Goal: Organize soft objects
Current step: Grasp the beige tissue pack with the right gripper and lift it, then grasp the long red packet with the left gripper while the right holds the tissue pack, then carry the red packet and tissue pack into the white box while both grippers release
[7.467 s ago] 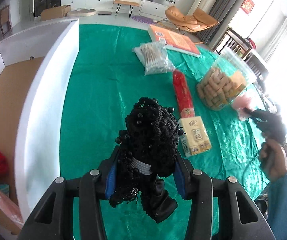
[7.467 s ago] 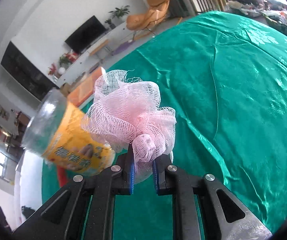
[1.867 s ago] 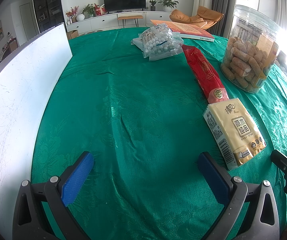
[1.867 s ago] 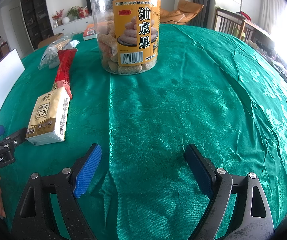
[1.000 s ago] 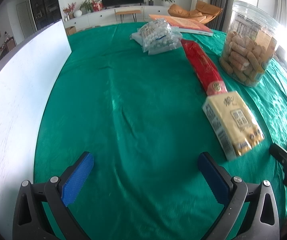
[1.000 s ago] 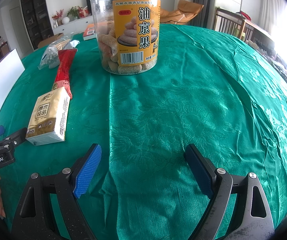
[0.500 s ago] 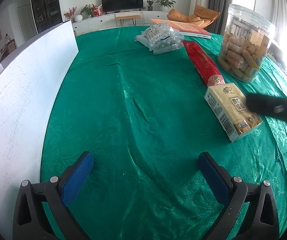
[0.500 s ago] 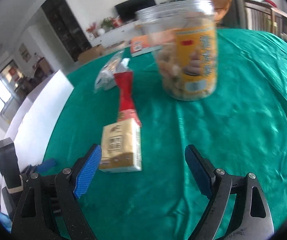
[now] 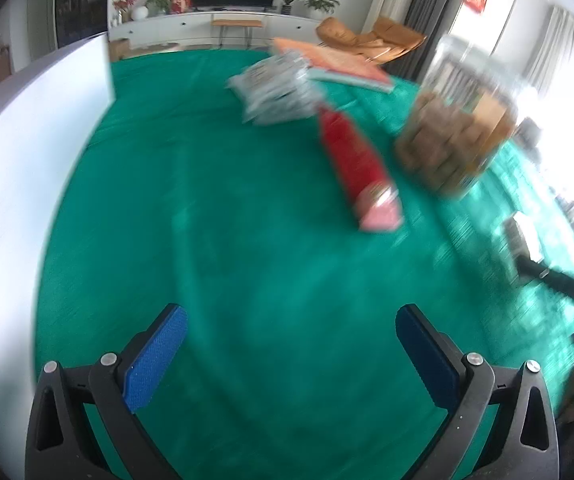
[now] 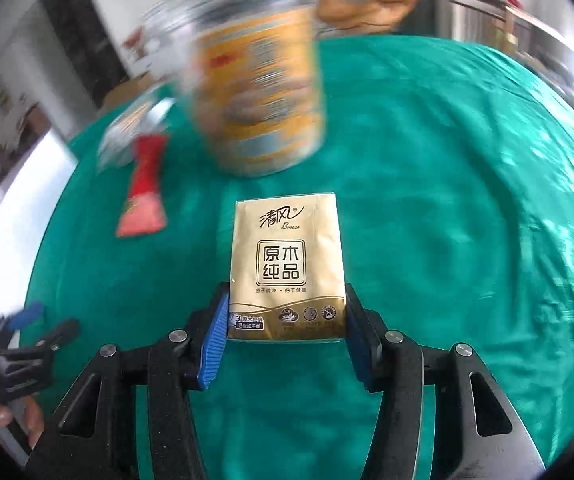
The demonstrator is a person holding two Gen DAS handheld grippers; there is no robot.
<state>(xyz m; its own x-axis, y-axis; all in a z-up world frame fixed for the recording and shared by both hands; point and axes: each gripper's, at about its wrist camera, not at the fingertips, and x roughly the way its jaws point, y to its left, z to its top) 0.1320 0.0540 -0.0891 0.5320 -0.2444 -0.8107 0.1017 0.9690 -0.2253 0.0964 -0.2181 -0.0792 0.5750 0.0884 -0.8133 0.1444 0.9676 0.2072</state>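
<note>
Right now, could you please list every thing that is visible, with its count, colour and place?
tissue pack: one, gold, between the right claw's pads
snack jar: one, clear with orange label, behind the tissue pack
red packet: one, red, left of the jar
clear bag: one, blurred, behind the red packet
orange book: one, far table edge
tablecloth: one, green, under everything
white panel: one, left table edge
left claw: open, holds nothing
right claw: jaws just closing, pressing the pack's sides

A gold tissue pack [image 10: 287,268] with dark printed characters sits face up, its near end clamped, just in front of the snack jar [image 10: 255,92].
</note>
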